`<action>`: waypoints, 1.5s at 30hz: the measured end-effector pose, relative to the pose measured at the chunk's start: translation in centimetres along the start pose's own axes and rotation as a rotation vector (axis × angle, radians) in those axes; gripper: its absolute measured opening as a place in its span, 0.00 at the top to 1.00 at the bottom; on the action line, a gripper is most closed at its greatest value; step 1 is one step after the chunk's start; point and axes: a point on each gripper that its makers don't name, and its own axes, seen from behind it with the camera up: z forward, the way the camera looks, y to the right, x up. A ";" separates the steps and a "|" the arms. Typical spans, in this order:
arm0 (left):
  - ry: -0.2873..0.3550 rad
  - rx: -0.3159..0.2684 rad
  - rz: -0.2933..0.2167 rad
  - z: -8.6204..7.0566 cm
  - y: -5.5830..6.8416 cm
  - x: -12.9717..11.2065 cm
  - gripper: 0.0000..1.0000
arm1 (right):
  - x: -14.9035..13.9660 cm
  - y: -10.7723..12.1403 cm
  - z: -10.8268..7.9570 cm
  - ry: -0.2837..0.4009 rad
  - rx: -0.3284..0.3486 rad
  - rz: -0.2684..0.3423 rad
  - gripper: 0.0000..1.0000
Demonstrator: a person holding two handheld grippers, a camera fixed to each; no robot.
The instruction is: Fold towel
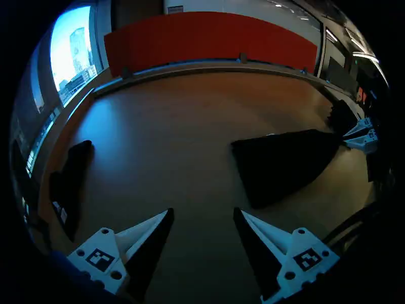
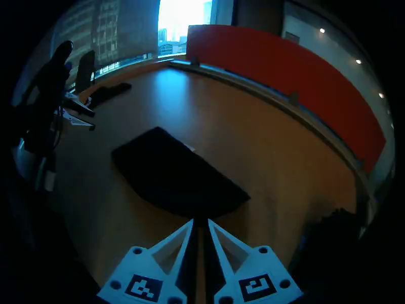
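A black towel (image 1: 286,162) lies flat on the wooden table (image 1: 192,126), spreading wide from one narrow corner. My left gripper (image 1: 202,212) is open over bare wood, with the towel's near edge a short way ahead to its right. My right gripper (image 2: 201,222) is shut on the towel's (image 2: 172,175) near corner, the cloth running into the narrow slit between its fingers. The left gripper view has the right gripper (image 1: 360,136) at the towel's far right tip. In the right gripper view the left gripper (image 2: 76,109) hangs at the far left, held by a dark-sleeved arm (image 2: 48,96).
A second dark cloth (image 1: 71,182) lies by the table's left edge, seen again far off as a dark cloth (image 2: 109,91). A red partition (image 1: 212,38) runs along the table's far side. Bright windows (image 1: 73,48) stand beyond. Dark gear (image 2: 329,243) sits near the right gripper.
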 end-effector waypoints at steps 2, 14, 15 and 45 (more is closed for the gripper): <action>0.005 -0.002 -0.001 -0.1 0.1 0.3 0.13 | 0.7 0.4 -0.6 0.007 -0.009 -0.015 0.95; 0.025 -0.009 0.000 -0.6 0.5 1.6 0.13 | 3.0 2.9 -3.0 0.033 -0.057 -0.052 0.95; 0.026 -0.009 0.000 -0.6 0.5 1.7 0.13 | 3.0 3.0 -3.1 0.032 -0.059 -0.054 0.95; 0.065 0.023 -0.036 -2.8 -1.8 2.9 0.13 | 9.4 -10.2 4.7 0.077 0.191 -0.158 0.95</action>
